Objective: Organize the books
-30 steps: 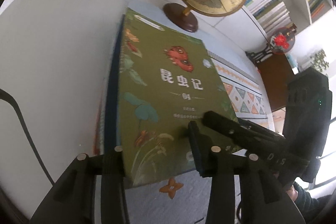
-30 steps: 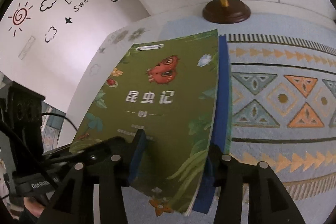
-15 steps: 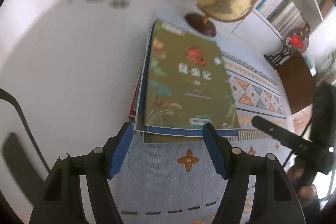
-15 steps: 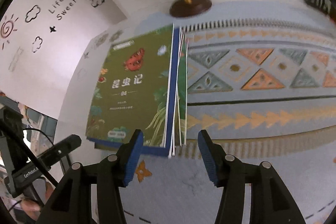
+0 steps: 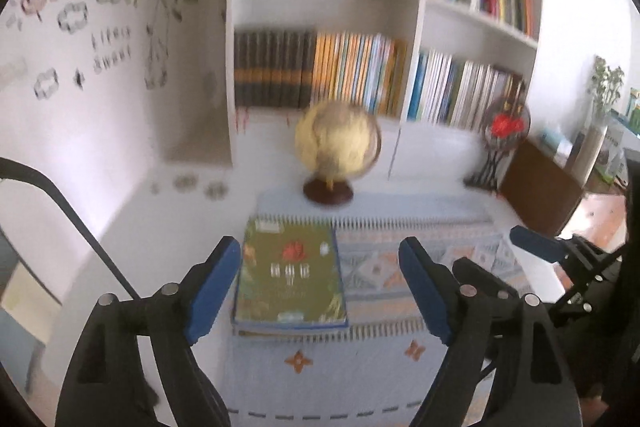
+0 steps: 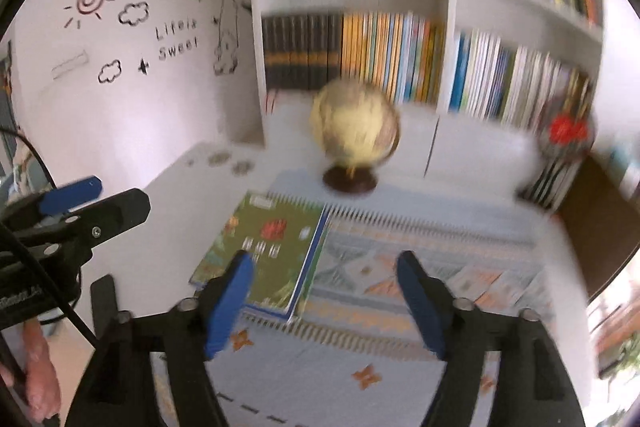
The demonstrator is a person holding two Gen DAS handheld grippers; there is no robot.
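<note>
Only the right wrist view catches a bare hand [image 6: 38, 367] at the lower left edge, next to the left claw's [image 6: 96, 197] body and cable; the left wrist view instead shows a brown cabinet [image 5: 540, 191] and a plant [image 5: 606, 87] off to the right, with the right claw [image 5: 534, 247] reaching in from that side. Both views share the bookshelf [image 5: 416, 23], the globe [image 5: 336, 147] and the wall drawings [image 6: 132, 15], all blurred.

The stack of books [image 5: 290, 283] lies flat on the patterned cloth [image 5: 400, 367], a green cover on top, in front of the globe's base. In the left view the stack sits between and beyond the left claw's blue pads [image 5: 214, 287], well apart from them. In the right view it lies beyond and left of centre, its near corner hidden behind the left pad.

Both claws stand wide with jaws opening, and nothing is between either pair.
</note>
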